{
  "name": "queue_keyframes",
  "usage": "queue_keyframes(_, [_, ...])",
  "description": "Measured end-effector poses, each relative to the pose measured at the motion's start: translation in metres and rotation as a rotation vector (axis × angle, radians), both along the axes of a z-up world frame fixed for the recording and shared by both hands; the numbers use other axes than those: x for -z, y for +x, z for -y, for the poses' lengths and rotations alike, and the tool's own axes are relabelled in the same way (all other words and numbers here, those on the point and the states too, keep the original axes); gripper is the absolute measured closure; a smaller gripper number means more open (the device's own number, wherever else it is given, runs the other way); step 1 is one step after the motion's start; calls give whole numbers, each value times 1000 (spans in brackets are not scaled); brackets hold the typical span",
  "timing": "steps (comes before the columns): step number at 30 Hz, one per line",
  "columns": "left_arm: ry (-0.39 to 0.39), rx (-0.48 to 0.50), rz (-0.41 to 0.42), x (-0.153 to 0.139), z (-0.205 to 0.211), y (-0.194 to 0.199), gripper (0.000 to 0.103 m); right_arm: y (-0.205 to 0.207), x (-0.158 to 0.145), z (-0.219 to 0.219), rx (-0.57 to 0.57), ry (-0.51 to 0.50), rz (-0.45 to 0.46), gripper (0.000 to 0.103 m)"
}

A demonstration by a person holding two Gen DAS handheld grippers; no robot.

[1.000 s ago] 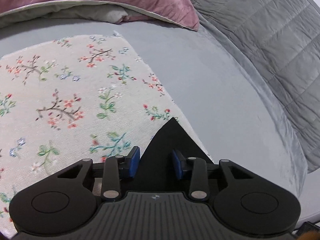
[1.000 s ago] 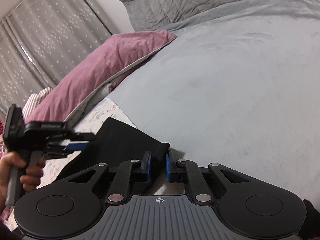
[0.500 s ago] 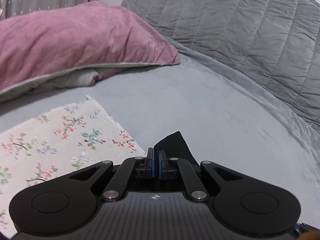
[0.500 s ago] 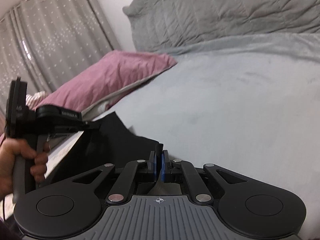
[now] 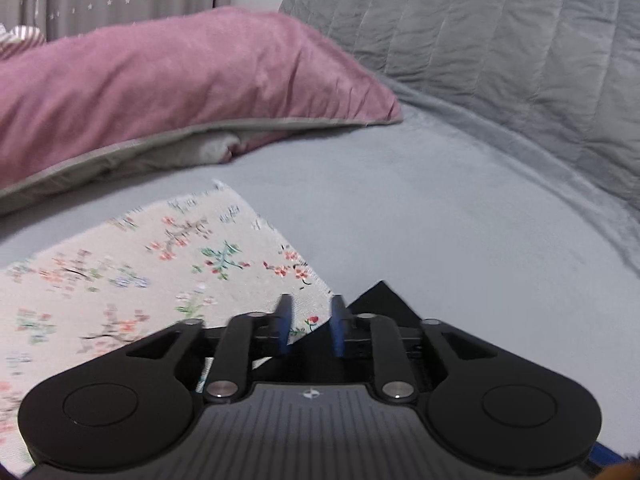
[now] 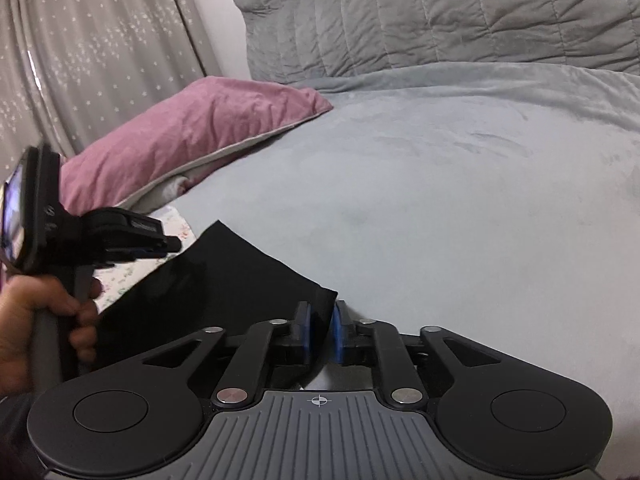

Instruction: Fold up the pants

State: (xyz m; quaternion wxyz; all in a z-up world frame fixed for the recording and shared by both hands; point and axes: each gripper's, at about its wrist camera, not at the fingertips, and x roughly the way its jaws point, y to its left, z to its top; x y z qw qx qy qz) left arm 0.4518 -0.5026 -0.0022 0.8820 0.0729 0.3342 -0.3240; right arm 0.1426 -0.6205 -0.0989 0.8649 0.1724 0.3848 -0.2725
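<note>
The black pants (image 6: 208,276) lie on the grey bed and partly over a floral cloth (image 5: 132,280). In the left wrist view my left gripper (image 5: 310,326) is open, and a corner of the pants (image 5: 380,304) lies just beside and under its right finger. In the right wrist view my right gripper (image 6: 320,330) is open a little, with the pants' near corner between its blue pads. The left gripper (image 6: 120,236) also shows in the right wrist view, held by a hand over the pants' far edge.
A pink pillow (image 5: 180,80) lies at the back left on the grey bed cover (image 5: 460,220). A quilted grey duvet (image 6: 460,20) is bunched at the back right. Star-patterned curtains (image 6: 100,48) hang behind.
Both grippers were shut on the pants half a second ago and have now opened. The pants edge has dropped back onto the bed.
</note>
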Motion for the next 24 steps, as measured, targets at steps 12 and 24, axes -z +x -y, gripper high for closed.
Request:
queue_keyframes(12, [23,-99,7,-100,-149,-131,19,-30,-112,-50,-137,32,-27,39])
queue_keyframes(24, [143,-284,150,-159,-277,-267,0,-55,-183,-143,-280,39,-23,22])
